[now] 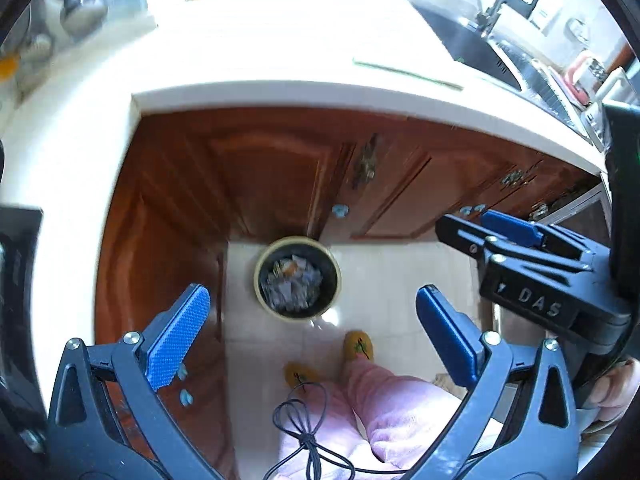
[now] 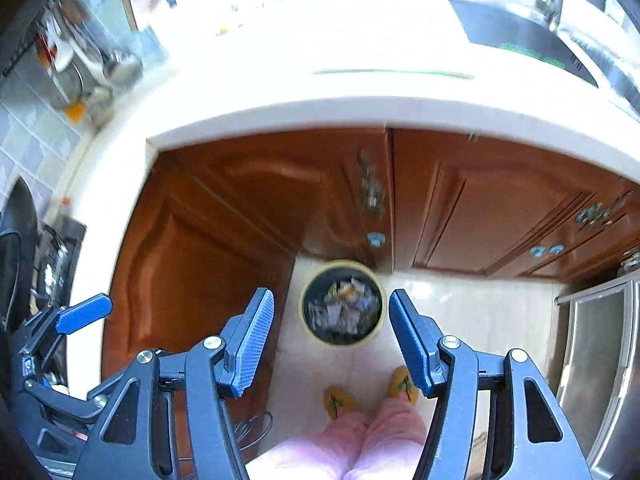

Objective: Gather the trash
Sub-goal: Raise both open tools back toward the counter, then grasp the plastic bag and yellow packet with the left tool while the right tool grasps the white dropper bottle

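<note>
The left gripper (image 1: 312, 336) hangs high above the floor with its blue-padded fingers (image 1: 178, 336) spread wide and nothing between them; in the right wrist view it shows again at the left edge as a dark frame with one blue pad. The right gripper (image 2: 332, 336) is likewise spread apart and empty, its blue fingers (image 2: 252, 344) framing the view straight down, and it appears in the left wrist view at the right side, marked with the letters DAS. Directly below and between both sets of fingers stands a round trash bin (image 1: 297, 279) with a pale yellow rim and a dark inside, set on the light tiled floor (image 1: 400, 280) close against the corner where the wooden cabinets (image 1: 272, 168) meet. Inside the bin lies a heap of crumpled trash (image 2: 344, 306), mostly pale paper with an orange scrap among it, somewhat blurred. Nearer the camera are the person's pink trouser legs (image 2: 360, 436) and yellow slippers (image 1: 359, 346) on the tiles, with a loop of black cable (image 1: 304, 424) hanging beside them. Above the cabinets runs a white countertop (image 1: 280, 40), strongly overexposed, with a thin green-edged strip (image 1: 408, 74) lying on it near a steel sink (image 1: 500, 60) and tap at the upper right
</note>
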Demonstrator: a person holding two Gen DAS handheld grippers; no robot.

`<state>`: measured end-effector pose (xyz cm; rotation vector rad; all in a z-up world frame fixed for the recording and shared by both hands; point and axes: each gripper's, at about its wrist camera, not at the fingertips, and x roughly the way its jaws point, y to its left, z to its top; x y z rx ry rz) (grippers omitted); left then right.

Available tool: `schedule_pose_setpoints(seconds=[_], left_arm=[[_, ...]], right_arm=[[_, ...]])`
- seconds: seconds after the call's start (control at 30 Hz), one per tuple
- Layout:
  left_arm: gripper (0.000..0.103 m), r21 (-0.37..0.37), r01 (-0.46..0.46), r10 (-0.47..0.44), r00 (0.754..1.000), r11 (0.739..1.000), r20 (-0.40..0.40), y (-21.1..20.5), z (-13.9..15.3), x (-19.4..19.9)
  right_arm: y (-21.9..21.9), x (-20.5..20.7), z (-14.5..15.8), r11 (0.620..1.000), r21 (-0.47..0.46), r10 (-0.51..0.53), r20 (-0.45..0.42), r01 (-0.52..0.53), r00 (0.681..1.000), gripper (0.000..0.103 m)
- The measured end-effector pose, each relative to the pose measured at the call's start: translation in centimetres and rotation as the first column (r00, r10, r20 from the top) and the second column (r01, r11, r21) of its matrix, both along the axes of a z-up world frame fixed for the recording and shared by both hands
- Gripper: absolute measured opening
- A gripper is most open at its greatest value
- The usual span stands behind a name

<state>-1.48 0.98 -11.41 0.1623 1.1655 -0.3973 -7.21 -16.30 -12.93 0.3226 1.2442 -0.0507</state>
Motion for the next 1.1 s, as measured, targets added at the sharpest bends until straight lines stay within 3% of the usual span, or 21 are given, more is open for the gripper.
schedule_pose_setpoints(seconds=[0.27, 0.5, 0.7, 0.9, 1.1], left_arm=[[0.102, -0.026, -0.002, 0.007, 0.985, 1.000, 0.174, -1.2, 7.4, 1.2], [0.102, -0.038, -0.044, 0.055, 0.938, 0.998, 0.344, -1.5, 13.2, 2.9], [0.100, -0.053, -0.078, 0.093, 0.911, 0.996, 0.401, -1.1, 16.8, 7.3], [0.089, -0.016, -0.123, 0.118, 0.892, 0.992, 0.436, -1.8, 17.7, 14.1], [0.081, 0.010, -0.171, 0.150, 0.890, 0.985, 0.431, -5.0, 15.4, 24.4]], right_arm=[[-2.2, 0.5, 8.8, 0.998, -0.023, -0.050, 0.127, 0.054, 0.991, 0.061], [-4.0, 2.7, 14.7, 0.996, -0.021, -0.082, 0.222, 0.089, 0.972, 0.061], [-5.2, 7.3, 19.0, 0.998, -0.007, -0.060, 0.263, 0.064, 0.963, 0.061], [-7.6, 15.9, 19.8, 0.997, 0.069, -0.055, 0.268, 0.038, 0.962, 0.061], [-10.6, 27.9, 15.9, 0.996, 0.085, -0.013, 0.248, -0.008, 0.969, 0.061]])
